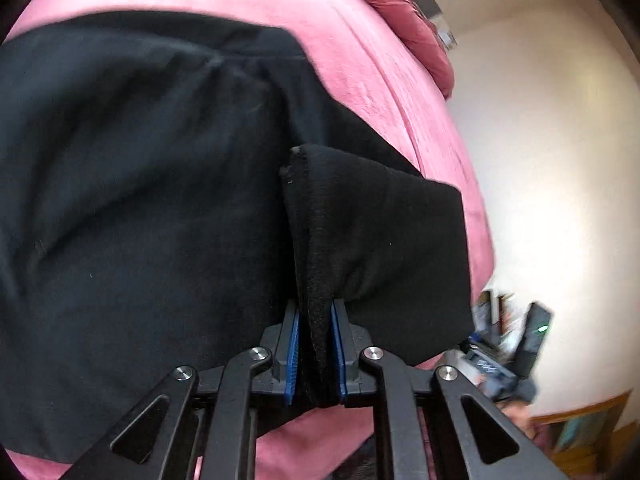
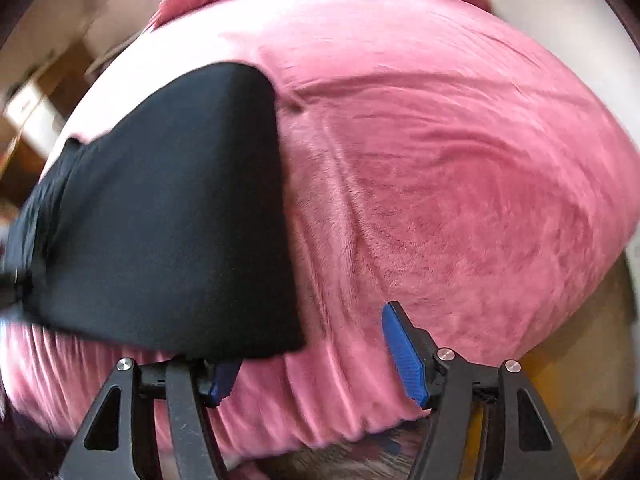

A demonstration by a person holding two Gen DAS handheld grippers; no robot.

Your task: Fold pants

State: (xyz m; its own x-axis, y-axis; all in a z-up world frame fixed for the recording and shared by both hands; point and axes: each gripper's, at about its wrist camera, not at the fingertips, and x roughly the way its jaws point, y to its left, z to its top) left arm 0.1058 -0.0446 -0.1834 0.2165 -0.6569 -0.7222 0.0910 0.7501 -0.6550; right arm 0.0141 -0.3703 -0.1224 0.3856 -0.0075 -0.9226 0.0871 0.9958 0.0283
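Pants (image 1: pixel 140 200) of soft matte black knit lie across the plush pink blanket (image 2: pixel 440 180), your left gripper (image 1: pixel 316 352) pinching a bunched hem at lower centre while your right gripper (image 2: pixel 316 360) stands spread, holding nothing.

We see a pink blanket (image 2: pixel 460 168) over the bed, a cream wall (image 1: pixel 540 160) brightly lit, wooden furniture (image 2: pixel 60 80) at left, and a patterned rug (image 2: pixel 360 456) below.
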